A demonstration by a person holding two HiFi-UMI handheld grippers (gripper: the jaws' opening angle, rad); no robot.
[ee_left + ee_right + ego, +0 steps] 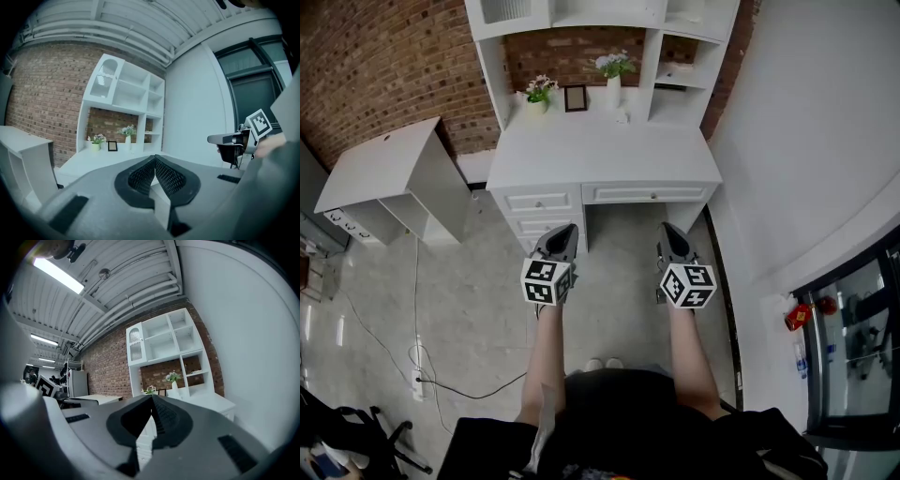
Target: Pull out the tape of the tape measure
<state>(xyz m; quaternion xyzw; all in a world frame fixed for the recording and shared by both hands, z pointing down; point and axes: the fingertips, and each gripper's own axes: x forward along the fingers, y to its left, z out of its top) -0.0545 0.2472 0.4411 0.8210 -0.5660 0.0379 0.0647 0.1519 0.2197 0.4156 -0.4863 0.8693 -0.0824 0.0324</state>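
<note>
While my left tongs [566, 229] and right tongs [669, 228] hang side by side, both are clenched on nothing, tips toward the white desk [600, 152] ahead. At its back stand a flowerpot [538, 97], a picture frame [575, 97] and a vase [613, 84]. Where the tape measure lies or points, I cannot tell.

desk: white wooden desk [600, 155] with drawers and hutch shelves, against red brick wall [384, 56]
desk back: yellow-green flower pot [537, 98], small dark picture frame [575, 97], white flower vase [613, 89]
left: white low cabinet [380, 169]
floor: white power strip [417, 378], cabled
</note>
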